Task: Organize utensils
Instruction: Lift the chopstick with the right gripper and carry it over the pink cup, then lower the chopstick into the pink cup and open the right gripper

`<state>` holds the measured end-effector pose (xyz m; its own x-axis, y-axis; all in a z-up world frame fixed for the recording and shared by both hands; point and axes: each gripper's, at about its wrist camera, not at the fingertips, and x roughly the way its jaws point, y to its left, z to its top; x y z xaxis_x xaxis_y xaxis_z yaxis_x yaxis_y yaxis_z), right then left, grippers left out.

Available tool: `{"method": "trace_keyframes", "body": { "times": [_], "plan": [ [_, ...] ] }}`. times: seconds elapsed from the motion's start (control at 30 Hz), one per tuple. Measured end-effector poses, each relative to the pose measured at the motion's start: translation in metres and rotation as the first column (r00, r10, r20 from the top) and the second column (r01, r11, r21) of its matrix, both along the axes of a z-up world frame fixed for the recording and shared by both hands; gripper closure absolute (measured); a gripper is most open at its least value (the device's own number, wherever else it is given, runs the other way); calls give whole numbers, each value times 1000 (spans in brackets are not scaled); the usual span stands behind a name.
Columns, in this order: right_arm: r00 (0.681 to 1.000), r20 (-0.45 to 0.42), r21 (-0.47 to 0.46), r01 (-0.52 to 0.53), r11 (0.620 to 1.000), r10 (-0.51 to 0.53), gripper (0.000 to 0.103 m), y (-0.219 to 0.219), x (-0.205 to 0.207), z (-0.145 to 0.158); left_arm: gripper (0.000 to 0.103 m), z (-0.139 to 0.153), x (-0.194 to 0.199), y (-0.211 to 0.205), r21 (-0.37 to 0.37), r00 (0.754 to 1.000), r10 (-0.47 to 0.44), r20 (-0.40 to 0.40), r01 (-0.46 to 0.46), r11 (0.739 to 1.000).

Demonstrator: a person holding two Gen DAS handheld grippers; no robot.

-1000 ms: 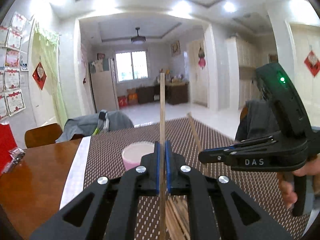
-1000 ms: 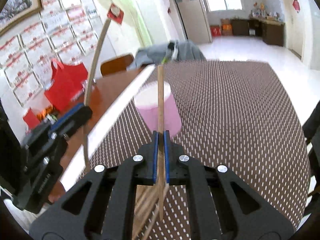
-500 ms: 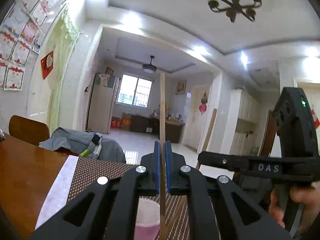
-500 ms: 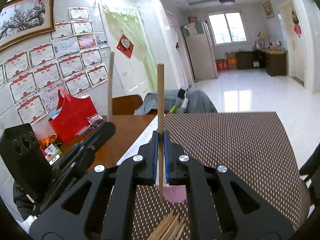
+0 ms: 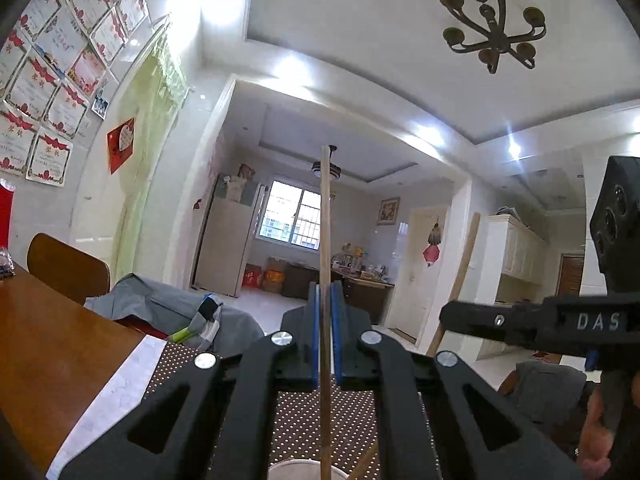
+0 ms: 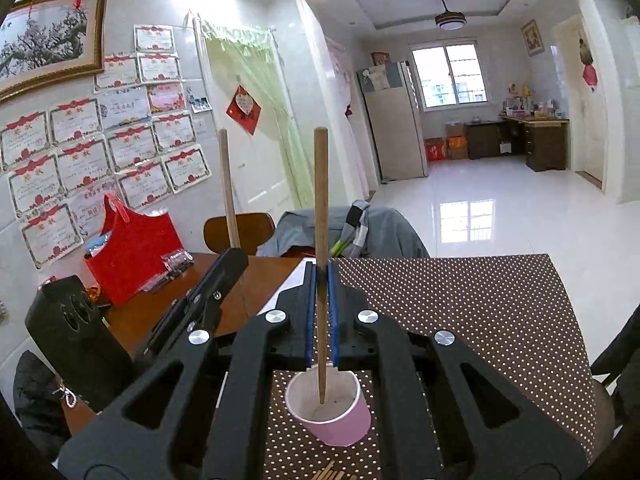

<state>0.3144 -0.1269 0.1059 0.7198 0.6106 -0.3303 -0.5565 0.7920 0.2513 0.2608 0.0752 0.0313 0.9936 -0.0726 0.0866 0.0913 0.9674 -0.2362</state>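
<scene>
In the right wrist view, the dotted brown placemat is seen filling the centre right of the frame, its far edge ending before open white floor; bare wooden table lies to its left, where a red bag stands at centre left. Much of the mat around the pink cup, at lower centre, is left free. A bundle of chopsticks is glimpsed at the bottom edge.

The right gripper is closed tightly on a wooden chopstick, held upright, its lower tip reaching down inside the cup; whether the tip touches the bottom cannot be told. The left gripper is likewise clamped narrowly on a second chopstick, held upright at frame centre, its lower end seen just over the cup rim at the bottom edge.

In the left wrist view, "DAS" is read on the right gripper's body at centre right. Certificates on the wall at left carry writing too small to read.
</scene>
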Motion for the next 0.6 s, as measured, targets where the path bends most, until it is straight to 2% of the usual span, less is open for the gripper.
{"method": "trace_keyframes", "body": {
  "times": [0.27,0.43,0.6],
  "plan": [
    [995,-95,-54,-18,998,13,97,13,16,-46,97,-18,11,3,12,999,50,0,-50,999],
    [991,-131,-79,-26,997,15,97,17,17,-63,97,-27,16,2,18,998,67,-3,-67,998],
    [986,-169,-97,-26,995,9,97,15,19,-80,97,-41,17,1,47,997,65,-42,-63,997]
  ]
}}
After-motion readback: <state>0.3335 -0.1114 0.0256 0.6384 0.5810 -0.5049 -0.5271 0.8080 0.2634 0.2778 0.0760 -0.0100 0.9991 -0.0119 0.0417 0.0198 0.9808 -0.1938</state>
